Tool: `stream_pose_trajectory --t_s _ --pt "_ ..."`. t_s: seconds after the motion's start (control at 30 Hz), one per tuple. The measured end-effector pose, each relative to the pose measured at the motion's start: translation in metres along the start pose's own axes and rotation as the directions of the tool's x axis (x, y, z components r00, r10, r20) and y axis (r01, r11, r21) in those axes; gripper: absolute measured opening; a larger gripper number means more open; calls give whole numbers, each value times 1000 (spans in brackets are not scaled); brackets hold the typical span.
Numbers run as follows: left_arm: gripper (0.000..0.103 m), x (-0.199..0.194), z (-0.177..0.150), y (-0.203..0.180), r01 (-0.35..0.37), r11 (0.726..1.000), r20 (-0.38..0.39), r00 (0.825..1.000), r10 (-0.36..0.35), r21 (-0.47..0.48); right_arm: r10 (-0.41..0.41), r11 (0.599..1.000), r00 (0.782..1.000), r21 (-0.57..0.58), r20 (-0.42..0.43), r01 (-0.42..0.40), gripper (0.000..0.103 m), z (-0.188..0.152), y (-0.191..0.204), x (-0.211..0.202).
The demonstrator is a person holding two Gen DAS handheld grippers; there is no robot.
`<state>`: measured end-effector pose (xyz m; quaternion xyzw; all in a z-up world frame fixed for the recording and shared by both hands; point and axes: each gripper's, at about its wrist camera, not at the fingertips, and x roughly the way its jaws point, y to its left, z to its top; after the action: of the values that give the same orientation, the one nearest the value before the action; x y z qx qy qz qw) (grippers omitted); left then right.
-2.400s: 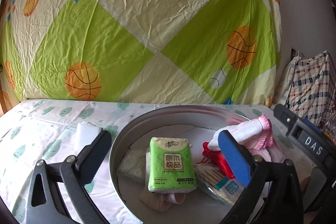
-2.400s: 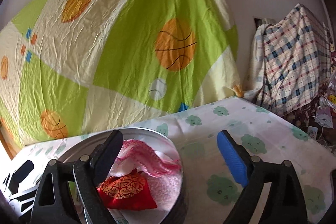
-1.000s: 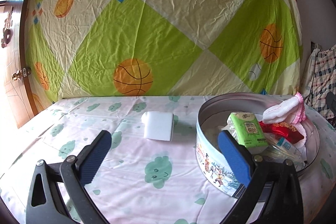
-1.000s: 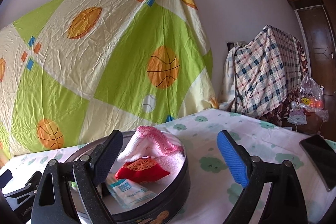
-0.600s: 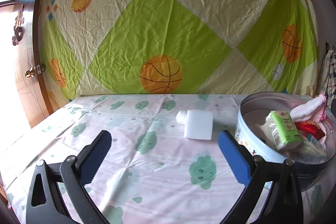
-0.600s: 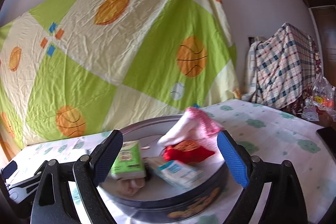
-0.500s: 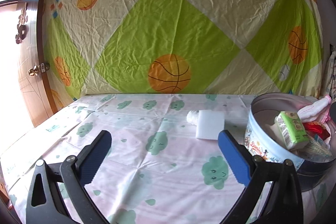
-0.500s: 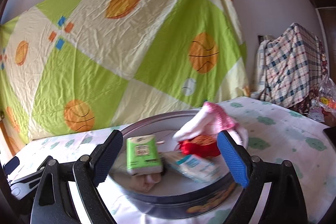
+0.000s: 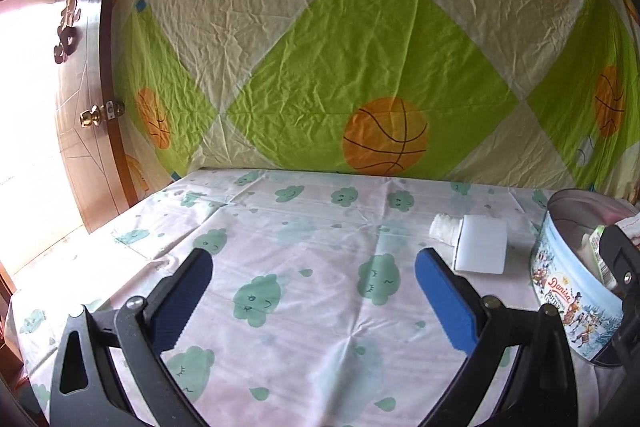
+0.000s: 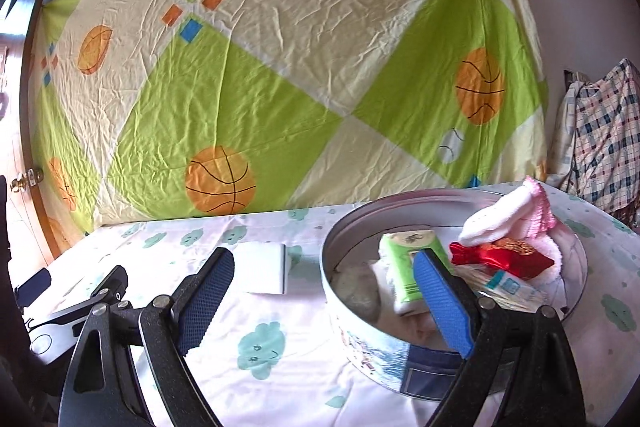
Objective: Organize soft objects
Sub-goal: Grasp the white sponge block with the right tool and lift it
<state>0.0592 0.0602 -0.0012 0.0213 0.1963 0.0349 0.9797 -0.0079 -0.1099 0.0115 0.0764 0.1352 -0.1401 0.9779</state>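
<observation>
While both tools stand with their jaws wide apart and nothing between them, the flat white rectangular foam sponge (image 9: 481,248) lies on the table just ahead of the left tool (image 9: 312,285), a little beyond and to the right of its blue right-hand pad. A small white crumpled wad (image 9: 444,227) touches the sponge's far left corner. In the right wrist view the same sponge (image 10: 267,267) sits just beyond the right tool (image 10: 325,281), nearer its dark left finger, with the left tool's black body (image 10: 86,301) low at the left edge.

The round printed metal biscuit tin (image 10: 370,337) stands right of the sponge, close beside but apart from it. The right tool's blue pad overlaps its near rim in the picture. Inside the tin lie a green packet of tissues (image 10: 406,265), a red embroidered fabric pouch (image 10: 504,255), a white and pink knitted cloth (image 10: 508,215) draped at the far rim, and a clear packet of cotton swabs (image 10: 508,287).

The table wears a white cloth printed with green smiling clouds (image 9: 320,223). Behind it hangs a creased green and cream sheet with orange basketballs (image 9: 360,59). A brown wooden door with a brass knob (image 9: 90,115) stands at the left, bright light beside it, and a plaid cloth (image 10: 604,135) covers something at the right.
</observation>
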Motion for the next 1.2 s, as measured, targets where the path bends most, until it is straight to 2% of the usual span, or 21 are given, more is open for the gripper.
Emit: stream_pose_trajectory --t_s 0.23,0.43,0.5,0.7,1.03,1.1,1.13,1.17,1.2 --pt "103 19 5 31 -51 998 -15 999 50 -30 44 999 996 -26 -77 -46 93 1 36 33" --pt "103 36 10 53 -90 994 -29 996 89 -58 76 996 981 -25 -179 -82 93 -1 62 68" --pt "103 42 11 60 -94 993 -39 995 91 -76 74 996 969 -30 -234 -83 93 -3 69 82" --pt "103 55 12 69 -72 990 -88 994 62 -120 2 1000 926 1 -377 -2 91 -8 74 125" --pt "103 59 11 70 -49 991 -99 994 36 -128 -78 997 868 -45 -491 64 91 -11 83 168" --pt "103 60 11 70 -47 991 -102 994 34 -125 -79 997 851 -38 -519 69 80 -13 82 176" --pt "103 60 11 70 -47 991 -104 994 34 -124 -79 997 837 -34 -541 71 71 -14 80 181" --pt "103 60 11 69 -45 991 -106 994 32 -123 -83 996 823 -33 -561 77 68 -17 79 185" --pt "103 60 11 69 -45 991 -107 994 31 -123 -85 996 825 -36 -559 79 66 -17 79 186"
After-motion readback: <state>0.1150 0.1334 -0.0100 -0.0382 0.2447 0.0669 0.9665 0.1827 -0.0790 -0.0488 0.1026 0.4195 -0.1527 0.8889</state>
